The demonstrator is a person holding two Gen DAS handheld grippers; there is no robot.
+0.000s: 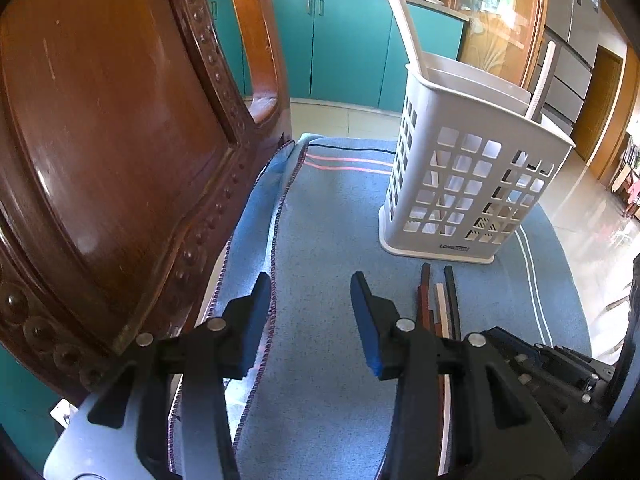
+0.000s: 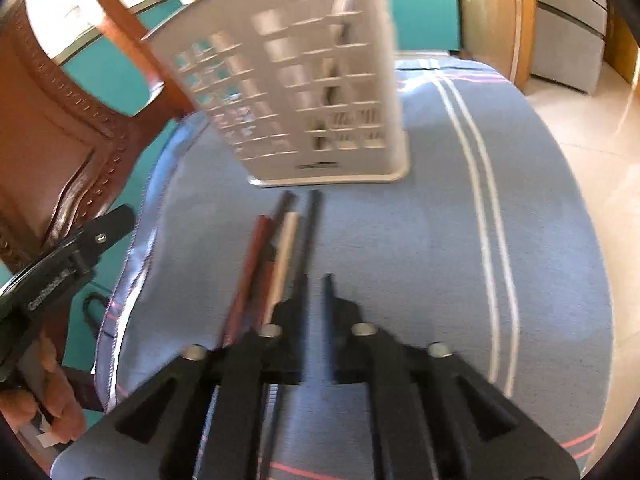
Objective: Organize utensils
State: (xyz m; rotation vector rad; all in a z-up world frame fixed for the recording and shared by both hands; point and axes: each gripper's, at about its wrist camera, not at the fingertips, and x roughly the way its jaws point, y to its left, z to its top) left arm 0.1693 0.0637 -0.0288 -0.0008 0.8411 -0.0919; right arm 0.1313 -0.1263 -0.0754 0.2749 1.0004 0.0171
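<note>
The left gripper hovers low over the blue towel with its fingers spread wide and nothing between them. Its left finger hangs right at a folded, stitched hem of the towel, and just past that hem the carved wooden chair back rises close, so that side is tight; bare towel lies ahead of the fingers.

The right gripper sits beside the chopsticks, a loose bundle of dark, reddish and pale sticks lying flat on the towel and pointing toward the basket. Its fingers are drawn near together with the black chopstick running into the narrow gap; the right wrist view is blurred, so whether they actually grip it cannot be told. To the right of the bundle the towel is open out to its white stripes and rounded edge, where the surface ends above the tiled floor.

Beyond the stick tips, just apart from them, stands the white slotted utensil basket, upright, with a white-handled utensil and another pale handle leaning out of its top. Behind it are teal cabinets.
</note>
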